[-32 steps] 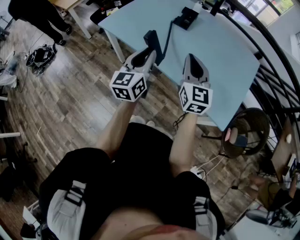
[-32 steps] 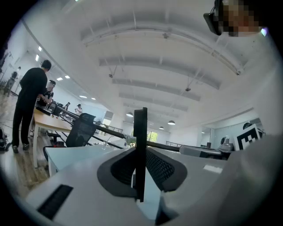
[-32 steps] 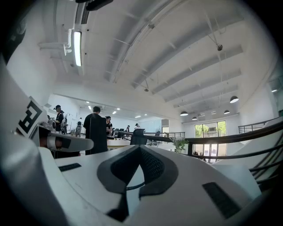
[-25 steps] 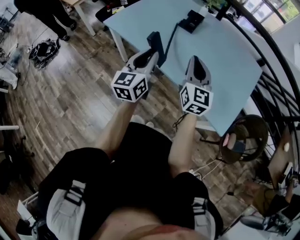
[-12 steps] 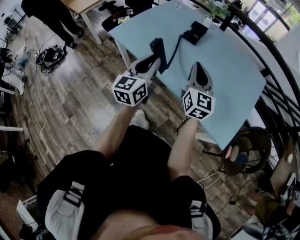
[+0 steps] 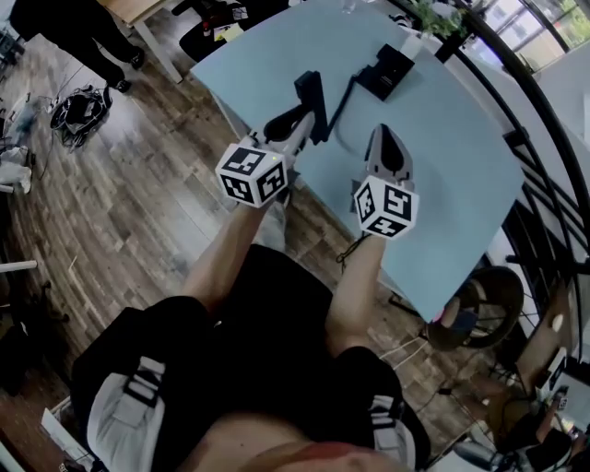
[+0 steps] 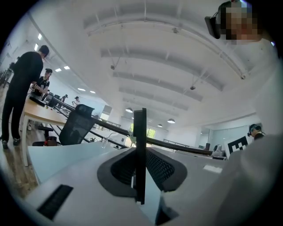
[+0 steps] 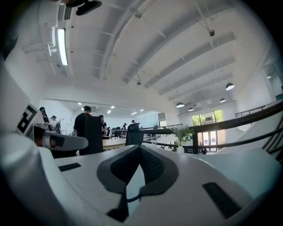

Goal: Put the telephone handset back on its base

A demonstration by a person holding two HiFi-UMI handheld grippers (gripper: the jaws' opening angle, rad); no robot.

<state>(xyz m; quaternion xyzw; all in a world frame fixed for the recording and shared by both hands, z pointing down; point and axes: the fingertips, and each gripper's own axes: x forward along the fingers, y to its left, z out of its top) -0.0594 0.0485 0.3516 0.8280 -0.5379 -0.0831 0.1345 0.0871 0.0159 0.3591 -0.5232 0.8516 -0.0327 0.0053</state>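
In the head view my left gripper (image 6: 297,122) is shut on the black telephone handset (image 6: 312,100), held upright over the near edge of the light blue table (image 6: 461,157). A dark cord (image 6: 343,92) runs from the handset to the black base (image 6: 387,69) farther back on the table. In the left gripper view the handset (image 7: 140,154) stands edge-on between the jaws. My right gripper (image 6: 385,136) hovers beside it to the right, shut with nothing in it. In the right gripper view the handset (image 8: 93,134) shows at the left.
A person in black (image 6: 64,23) stands at the top left on the wooden floor, near a heap of cables (image 6: 78,106). A dark railing (image 6: 544,184) curves along the table's right side. A round stool (image 6: 470,318) sits below the table's right corner.
Both grippers have moved forward from the table's near edge to over its top, nearer the base. The left gripper still holds the handset.
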